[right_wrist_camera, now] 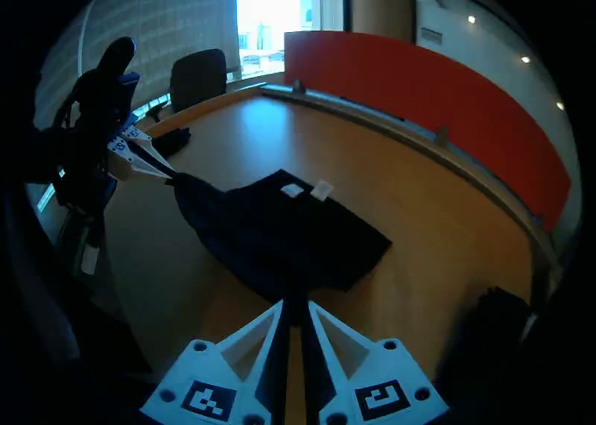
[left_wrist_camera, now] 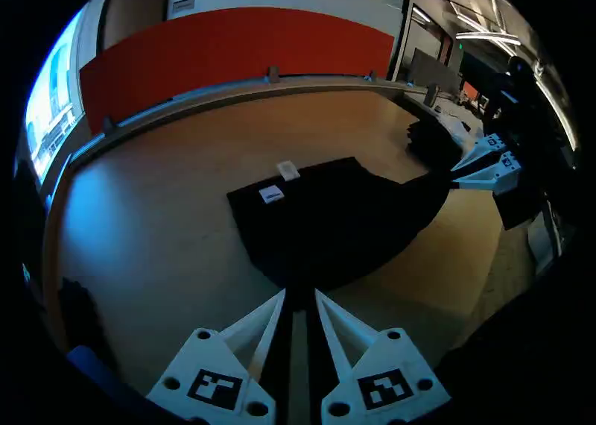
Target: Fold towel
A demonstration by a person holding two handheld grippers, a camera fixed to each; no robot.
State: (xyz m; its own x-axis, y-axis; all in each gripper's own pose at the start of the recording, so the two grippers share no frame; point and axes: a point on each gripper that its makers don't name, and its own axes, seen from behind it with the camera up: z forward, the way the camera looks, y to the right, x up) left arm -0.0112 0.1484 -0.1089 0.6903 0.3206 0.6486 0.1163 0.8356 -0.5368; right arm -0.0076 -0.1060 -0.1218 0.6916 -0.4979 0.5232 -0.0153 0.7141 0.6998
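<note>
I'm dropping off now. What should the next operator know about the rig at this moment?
Left gripper: shut on one near corner of the towel.
Right gripper: shut on the other near corner.
Towel: dark, mostly spread on the table, with the held corners pulled up and white labels near the far edge.
Done: both corners gripped.
Left: probably carry them over to the far edge, then release.

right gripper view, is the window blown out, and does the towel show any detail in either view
Right gripper view: the bright window is mostly blown out to white; the dark fabric towel keeps faint folds. Left gripper view: the towel reads near-black, folds lost, and the ceiling light strips glare. Both views bow the wooden table edge, fisheye.
</note>
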